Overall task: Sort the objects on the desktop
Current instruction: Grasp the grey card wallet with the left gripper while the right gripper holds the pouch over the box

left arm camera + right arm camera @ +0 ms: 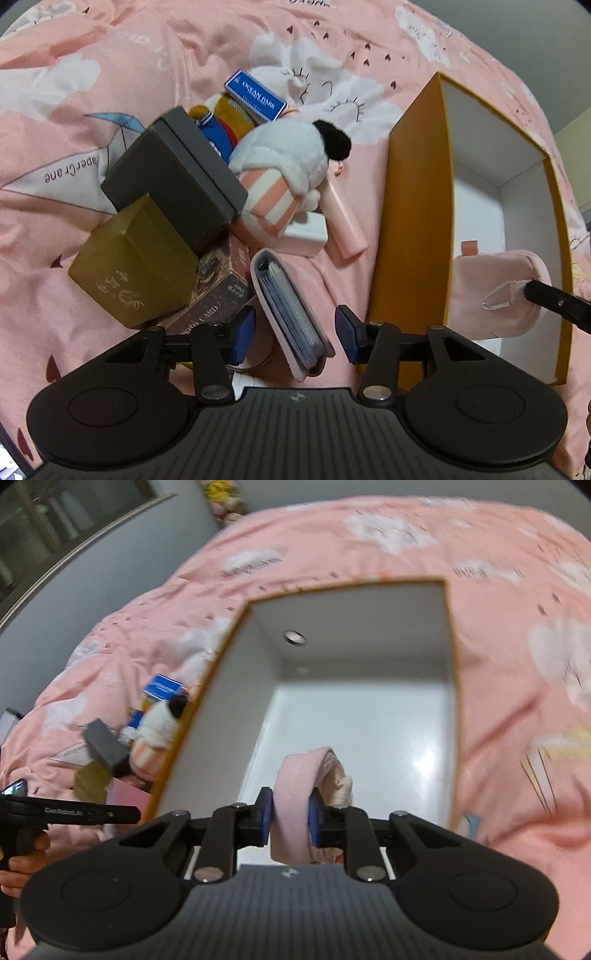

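Setting: a bed covered by a pink quilt with white cloud print (207, 33); no table shows.
Right gripper (290, 821): clamped on a soft pink folded fabric pouch (295, 797), its blue pads pressing both sides; it hangs over the inside of the box.
Box: one large open cardboard box, orange outside and white inside (413, 206), lying right of the pile; the pouch is the only thing seen in it.
Left gripper (293, 334): jaws apart, gripping nothing, pointed steeply down at the near edge of the pile.
Key relation: a white-covered card holder with clear sleeves (288, 314) lies right between the left gripper's fingers, not touched by the pads. Its long axis runs away from the gripper, tilted up-left, so the jaws straddle its narrow width. The left hand is plainly the nearer one.
Count in the pile: one grey box (173, 177), one gold box (129, 266), one brown patterned card box (218, 291), one blue printed box (256, 95), one white-and-pink striped plush toy (280, 173), one small white block (308, 234), one pink tube (345, 225).
Judged next: closing the left gripper on the card holder.
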Demonstrator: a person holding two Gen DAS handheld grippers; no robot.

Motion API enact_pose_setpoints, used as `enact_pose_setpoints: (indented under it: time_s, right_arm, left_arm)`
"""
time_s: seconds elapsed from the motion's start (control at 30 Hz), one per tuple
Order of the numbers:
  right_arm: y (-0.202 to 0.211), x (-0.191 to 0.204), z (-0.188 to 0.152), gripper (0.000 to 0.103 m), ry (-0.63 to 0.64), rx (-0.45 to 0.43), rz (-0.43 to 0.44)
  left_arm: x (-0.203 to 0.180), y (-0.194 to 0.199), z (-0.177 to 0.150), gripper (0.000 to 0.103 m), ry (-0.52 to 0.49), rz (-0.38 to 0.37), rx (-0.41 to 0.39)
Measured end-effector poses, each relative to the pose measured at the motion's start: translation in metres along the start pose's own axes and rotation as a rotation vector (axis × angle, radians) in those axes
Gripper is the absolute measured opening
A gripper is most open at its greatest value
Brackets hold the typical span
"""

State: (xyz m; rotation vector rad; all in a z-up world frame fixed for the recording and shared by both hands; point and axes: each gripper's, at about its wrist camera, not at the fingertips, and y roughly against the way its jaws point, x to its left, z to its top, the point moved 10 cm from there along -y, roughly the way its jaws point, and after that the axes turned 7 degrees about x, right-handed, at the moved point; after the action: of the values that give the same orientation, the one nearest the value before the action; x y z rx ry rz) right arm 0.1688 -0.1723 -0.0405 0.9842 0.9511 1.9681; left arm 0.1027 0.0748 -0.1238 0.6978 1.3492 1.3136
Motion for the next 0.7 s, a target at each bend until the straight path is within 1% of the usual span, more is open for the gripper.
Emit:
enact_pose_setpoints:
  time_s: [0.03, 0.07, 0.1, 0.13, 0.17, 0.23, 0.33, 0.47, 0.6, 0.7]
  right_arm:
    - [0.001, -0.003, -0.002, 0.022, -0.019, -0.001, 0.022]
    - [0.001, -0.004, -0.004, 0.023, -0.032, -0.002, 0.034]
    - [0.001, -0.005, -0.005, 0.027, -0.034, -0.005, 0.033]
    - [0.0, -0.005, -0.006, 0.029, -0.032, -0.005, 0.025]
    - [-0.003, -0.005, -0.007, 0.03, -0.029, -0.002, 0.015]
    - [-0.008, -0.005, -0.011, 0.027, -0.022, 0.001, 0.002]
    - [-0.004, -0.003, -0.011, 0.024, -0.004, -0.025, -0.012]
    - [0.009, -0.006, -0.008, 0.024, -0.009, -0.051, -0.027]
    - [0.026, -0.008, -0.006, 0.024, -0.001, -0.088, -0.051]
    - [0.038, -0.009, -0.007, 0.024, -0.002, -0.108, -0.056]
  left_arm:
    - [0.001, -0.002, 0.0, 0.047, 0.005, 0.005, 0.005]
    - [0.002, -0.004, -0.001, 0.045, 0.013, 0.004, 0.01]
    - [0.002, -0.005, 0.0, 0.043, 0.021, -0.006, 0.013]
    - [0.001, -0.005, 0.0, 0.039, 0.023, -0.01, 0.012]
    - [0.001, -0.005, 0.0, 0.037, 0.02, -0.007, 0.009]
    - [0.0, -0.002, 0.0, 0.033, 0.011, 0.012, -0.009]
    - [-0.002, 0.009, 0.0, 0.021, -0.014, 0.043, -0.057]
    - [-0.01, 0.029, 0.0, 0.02, -0.032, 0.015, -0.113]
    - [-0.025, 0.052, 0.002, 0.02, -0.092, 0.049, -0.195]
    - [-0.038, 0.068, 0.004, 0.019, -0.116, 0.023, -0.236]
